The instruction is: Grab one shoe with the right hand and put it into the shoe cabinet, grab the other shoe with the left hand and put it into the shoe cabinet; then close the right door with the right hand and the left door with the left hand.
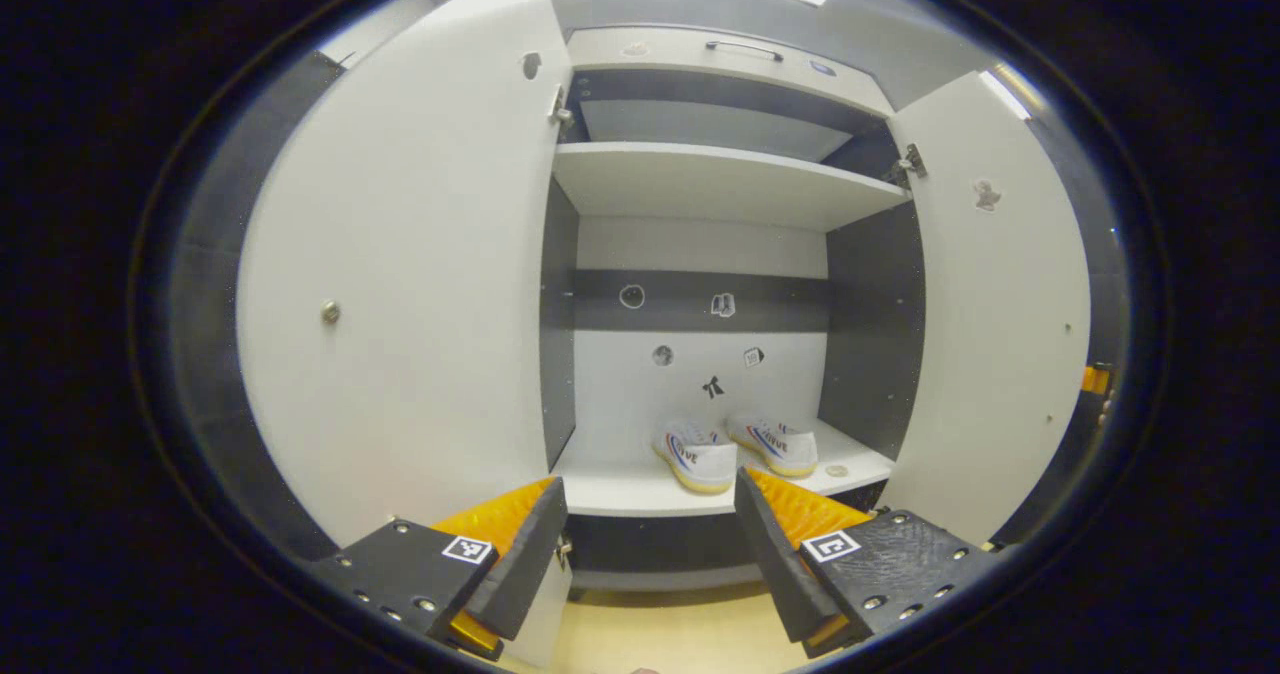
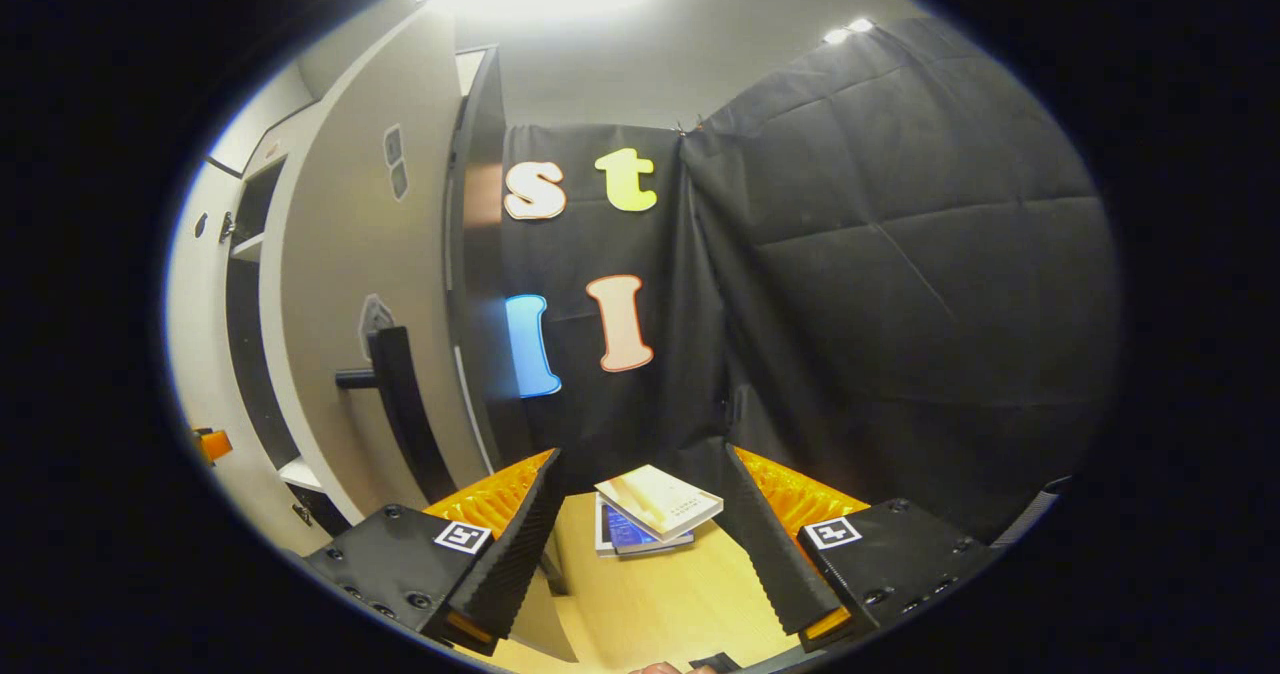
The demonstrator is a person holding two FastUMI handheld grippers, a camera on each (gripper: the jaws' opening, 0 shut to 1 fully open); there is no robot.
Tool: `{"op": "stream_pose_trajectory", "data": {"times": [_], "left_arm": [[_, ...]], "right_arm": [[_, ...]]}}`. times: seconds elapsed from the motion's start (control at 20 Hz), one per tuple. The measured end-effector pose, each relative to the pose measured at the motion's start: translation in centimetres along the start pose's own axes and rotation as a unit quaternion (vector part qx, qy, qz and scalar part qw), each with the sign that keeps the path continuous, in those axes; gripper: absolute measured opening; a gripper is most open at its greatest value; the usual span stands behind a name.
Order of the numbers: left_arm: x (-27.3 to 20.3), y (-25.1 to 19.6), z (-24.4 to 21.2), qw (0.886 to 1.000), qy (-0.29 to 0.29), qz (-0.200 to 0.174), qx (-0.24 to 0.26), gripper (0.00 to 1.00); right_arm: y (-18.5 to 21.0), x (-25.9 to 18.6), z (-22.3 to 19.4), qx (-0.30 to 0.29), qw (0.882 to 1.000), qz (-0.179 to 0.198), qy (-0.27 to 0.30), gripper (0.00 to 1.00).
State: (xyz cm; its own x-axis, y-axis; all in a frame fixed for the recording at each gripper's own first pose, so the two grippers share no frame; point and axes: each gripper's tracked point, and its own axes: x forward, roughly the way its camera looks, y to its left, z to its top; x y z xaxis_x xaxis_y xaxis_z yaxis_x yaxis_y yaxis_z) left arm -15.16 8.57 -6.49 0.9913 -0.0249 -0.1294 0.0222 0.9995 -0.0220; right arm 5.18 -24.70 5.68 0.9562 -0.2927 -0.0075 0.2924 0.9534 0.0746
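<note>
White shoes (image 1: 735, 446) already sit side by side on the bottom shelf (image 1: 620, 489) while both doors hang open and the left gripper (image 1: 645, 539) and right gripper (image 2: 640, 544) gape empty, so the right door (image 2: 340, 284), its handle (image 2: 400, 404) close by, could get clipped instead of pushed.

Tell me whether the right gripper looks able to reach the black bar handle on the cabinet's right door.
Probably yes. The right gripper is open, and the black bar handle on the pale right door stands just to its left with nothing between them; it needs to turn left.
</note>
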Motion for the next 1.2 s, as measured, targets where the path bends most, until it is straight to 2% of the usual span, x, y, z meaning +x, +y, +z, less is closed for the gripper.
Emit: {"op": "stream_pose_trajectory", "data": {"times": [0.05, 0.1, 0.15, 0.2, 0.25, 0.3, 0.35, 0.4, 0.45, 0.5, 0.6, 0.65, 0.7, 0.8, 0.9, 0.95, 1.0, 1.15, 1.2], "left_arm": [[-0.8, 0.2, -1.1, 1.0, 0.011, -0.003, -0.011, 0.89], [-1.5, 0.0, -2.2, 0.999, 0.024, -0.017, -0.02, 0.89], [-2.4, -0.5, -4.0, 0.998, 0.041, -0.038, -0.022, 1.0], [-3.1, -0.4, -5.1, 0.998, 0.049, -0.041, -0.022, 1.0], [-3.5, 0.1, -6.0, 0.997, 0.055, -0.04, -0.023, 0.95], [-4.1, 0.3, -6.8, 0.997, 0.064, -0.044, -0.026, 1.0], [-4.7, 0.3, -7.7, 0.996, 0.07, -0.048, -0.028, 0.95], [-5.2, 0.5, -8.1, 0.996, 0.073, -0.049, -0.028, 0.96], [-5.5, 0.6, -8.4, 0.996, 0.073, -0.053, -0.026, 1.0], [-5.7, 0.4, -8.6, 0.995, 0.075, -0.064, -0.024, 0.96], [-6.2, 0.2, -8.9, 0.994, 0.075, -0.076, -0.026, 0.96], [-6.4, 0.2, -9.1, 0.993, 0.075, -0.081, -0.032, 1.0], [-6.6, 0.1, -9.3, 0.992, 0.078, -0.088, -0.038, 0.96], [-6.7, 0.5, -9.3, 0.992, 0.077, -0.091, -0.035, 0.95], [-6.8, 1.0, -9.3, 0.993, 0.074, -0.092, -0.026, 0.95], [-6.9, 1.3, -9.2, 0.993, 0.072, -0.09, -0.023, 1.0], [-7.0, 1.4, -9.1, 0.993, 0.071, -0.09, -0.025, 1.0], [-7.9, 2.4, -9.1, 0.993, 0.071, -0.089, -0.04, 1.0], [-8.1, 2.7, -9.1, 0.993, 0.071, -0.086, -0.042, 0.96]], "right_arm": [[0.5, -0.1, 0.2, -0.007, 1.0, 0.003, 0.001, 0.98], [0.9, -0.2, 0.5, -0.01, 1.0, 0.005, -0.001, 0.98], [1.5, -0.3, 1.0, -0.016, 1.0, 0.011, -0.006, 0.98], [1.7, -0.2, 1.3, -0.026, 1.0, 0.009, -0.009, 0.98], [1.7, -0.5, 1.4, -0.038, 0.999, 0.007, -0.011, 0.98], [2.0, -0.4, 2.0, -0.048, 0.999, 0.007, -0.012, 0.97], [2.4, -0.4, 2.3, -0.053, 0.999, 0.004, -0.007, 0.97], [2.6, -0.5, 2.3, -0.051, 0.999, 0.001, -0.002, 0.97], [2.8, -0.5, 2.3, -0.048, 0.999, -0.003, 0.0, 0.97], [3.1, -0.6, 2.4, -0.045, 0.999, -0.006, -0.003, 0.97], [3.6, -0.8, 2.3, -0.044, 0.999, -0.011, -0.007, 0.97], [3.8, -1.0, 2.2, -0.044, 0.999, -0.011, -0.006, 0.97], [4.2, -1.2, 2.1, -0.043, 0.999, -0.01, -0.005, 0.97], [5.4, -1.7, 2.0, -0.039, 0.999, -0.005, -0.005, 0.97], [6.9, -2.2, 1.8, -0.039, 0.999, 0.005, -0.006, 0.97], [8.0, -2.4, 1.7, -0.04, 0.999, 0.013, -0.007, 0.92], [8.9, -2.6, 1.6, -0.04, 0.999, 0.024, -0.007, 0.97], [12.0, -2.8, 1.3, -0.037, 0.998, 0.046, -0.013, 0.92], [12.9, -2.9, 1.2, -0.034, 0.998, 0.052, -0.015, 0.92]]}}
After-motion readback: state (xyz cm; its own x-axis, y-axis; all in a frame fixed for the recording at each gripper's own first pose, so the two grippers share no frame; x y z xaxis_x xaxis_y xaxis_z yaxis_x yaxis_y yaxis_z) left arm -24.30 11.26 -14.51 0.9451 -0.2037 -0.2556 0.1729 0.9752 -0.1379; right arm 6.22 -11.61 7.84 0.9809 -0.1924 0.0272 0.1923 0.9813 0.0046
